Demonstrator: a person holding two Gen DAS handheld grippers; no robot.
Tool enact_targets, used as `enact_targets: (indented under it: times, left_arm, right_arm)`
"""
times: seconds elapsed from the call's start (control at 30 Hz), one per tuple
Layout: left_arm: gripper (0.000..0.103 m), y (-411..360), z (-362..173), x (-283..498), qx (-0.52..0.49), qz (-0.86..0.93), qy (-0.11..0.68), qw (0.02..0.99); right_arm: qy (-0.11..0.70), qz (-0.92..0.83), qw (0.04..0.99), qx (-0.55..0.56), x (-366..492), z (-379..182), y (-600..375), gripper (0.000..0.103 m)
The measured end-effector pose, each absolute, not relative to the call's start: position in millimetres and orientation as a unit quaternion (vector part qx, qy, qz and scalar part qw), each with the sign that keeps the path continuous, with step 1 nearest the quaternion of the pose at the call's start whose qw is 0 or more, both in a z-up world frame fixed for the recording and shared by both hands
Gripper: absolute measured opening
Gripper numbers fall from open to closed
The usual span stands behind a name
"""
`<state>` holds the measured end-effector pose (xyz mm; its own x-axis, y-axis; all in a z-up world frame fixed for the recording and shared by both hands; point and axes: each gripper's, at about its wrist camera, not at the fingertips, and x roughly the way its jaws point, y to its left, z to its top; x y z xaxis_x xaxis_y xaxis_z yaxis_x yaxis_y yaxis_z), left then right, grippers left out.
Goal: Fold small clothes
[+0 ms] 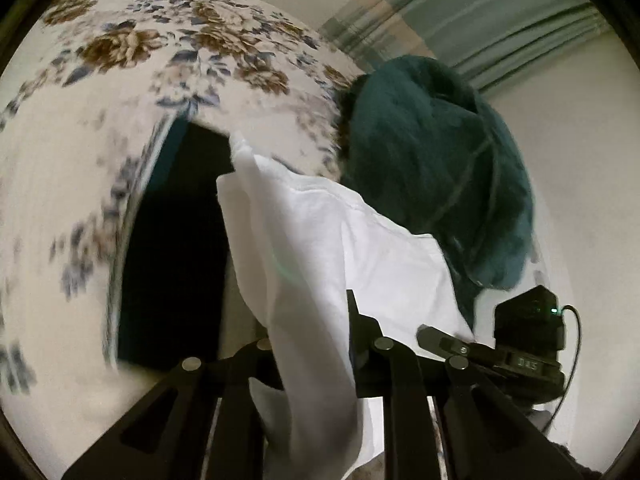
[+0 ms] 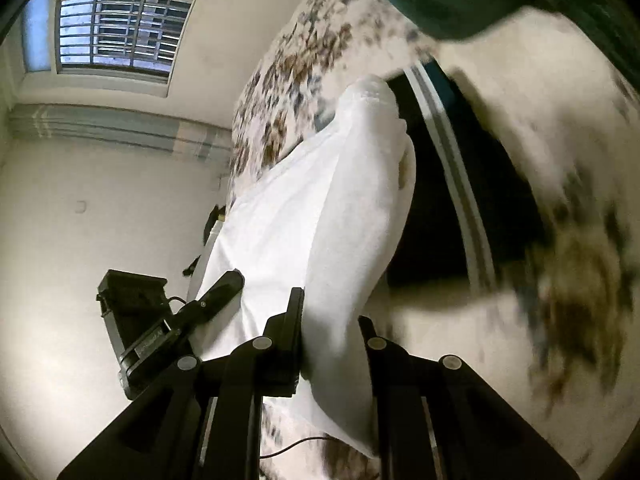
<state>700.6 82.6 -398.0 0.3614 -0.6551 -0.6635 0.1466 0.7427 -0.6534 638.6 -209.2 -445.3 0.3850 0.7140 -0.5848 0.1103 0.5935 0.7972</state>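
A white garment (image 1: 320, 240) hangs lifted between my two grippers above the floral bedsheet (image 1: 100, 120). My left gripper (image 1: 316, 344) is shut on one edge of it; the cloth runs between the fingers and drapes down over them. The right gripper's body (image 1: 524, 332) shows at the right, holding the other edge. In the right wrist view my right gripper (image 2: 332, 332) is shut on the white garment (image 2: 304, 208), which stretches away as a folded band. The left gripper's body (image 2: 136, 312) shows at the lower left.
A dark flat garment (image 1: 176, 248) lies on the bedsheet (image 2: 560, 160) under the white one. A dark teal blanket (image 1: 436, 168) is heaped at the bed's far side. Striped curtains (image 1: 480, 12) and a barred window (image 2: 116, 32) are behind.
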Motion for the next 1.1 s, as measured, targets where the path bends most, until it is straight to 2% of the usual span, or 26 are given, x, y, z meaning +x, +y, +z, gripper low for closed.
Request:
enact_targets:
  times: [0.1, 0.23, 0.27, 0.3, 0.33, 0.37, 0.4, 0.47, 0.53, 0.6, 0.67, 0.7, 0.87, 1.1]
  left_arm:
    - [0.014, 92.9, -418.7, 738.7, -0.245, -0.245, 0.513, 0.785]
    - [0.023, 102.8, -454.3, 761.9, -0.237, -0.213, 0.561, 0.764]
    - [0.026, 102.9, -457.4, 762.2, -0.229, -0.201, 0.571, 0.762]
    - [0.043, 102.8, -455.7, 762.2, -0.217, -0.184, 0.575, 0.767]
    - [0.065, 102.9, -450.9, 758.2, -0.185, -0.154, 0.577, 0.780]
    - [0.072, 103.0, -444.3, 753.7, -0.168, -0.139, 0.572, 0.791]
    - [0.079, 103.3, -435.6, 746.1, -0.151, -0.124, 0.562, 0.804]
    - [0.085, 100.4, -421.1, 730.0, -0.111, -0.095, 0.544, 0.826]
    - [0.103, 93.3, -406.0, 705.0, -0.070, -0.067, 0.521, 0.848]
    - [0.103, 87.5, -400.4, 687.1, -0.042, -0.045, 0.512, 0.857]
    - [0.103, 82.8, -398.4, 669.7, -0.018, -0.020, 0.512, 0.859]
    - [0.103, 81.4, -397.1, 663.3, -0.013, -0.013, 0.513, 0.858]
    - [0.103, 70.9, -365.9, 623.4, -0.019, -0.006, 0.509, 0.861]
    - [0.103, 55.8, -277.6, 549.3, -0.013, -0.005, 0.467, 0.884]
  right_arm:
    - [0.515, 0.199, 0.736, 0.391, 689.3, -454.4, -201.1, 0.015]
    - [0.524, 0.183, 0.745, 0.370, 733.1, -477.2, -187.1, 0.015]
    - [0.533, 0.176, 0.747, 0.355, 738.6, -480.9, -182.8, 0.018]
    - [0.545, 0.169, 0.748, 0.340, 743.8, -483.8, -177.6, 0.020]
    - [0.559, 0.159, 0.748, 0.322, 745.8, -485.6, -174.1, 0.023]
    - [0.567, 0.149, 0.751, 0.303, 744.2, -484.1, -173.6, 0.035]
    - [0.566, 0.145, 0.758, 0.290, 739.6, -480.2, -173.7, 0.042]
    - [0.563, 0.114, 0.780, 0.247, 728.7, -466.5, -172.8, 0.080]
    - [0.560, 0.081, 0.802, 0.192, 718.7, -453.7, -168.8, 0.092]
    - [0.557, 0.015, 0.825, 0.093, 699.5, -441.5, -158.1, 0.094]
    - [0.554, -0.010, 0.832, 0.037, 677.7, -433.8, -149.9, 0.103]
    - [0.552, -0.018, 0.833, 0.023, 673.7, -432.6, -146.7, 0.103]
    - [0.530, -0.052, 0.847, -0.002, 626.8, -393.8, -147.4, 0.103]
    - [0.490, -0.075, 0.869, -0.005, 543.0, -294.2, -159.5, 0.103]
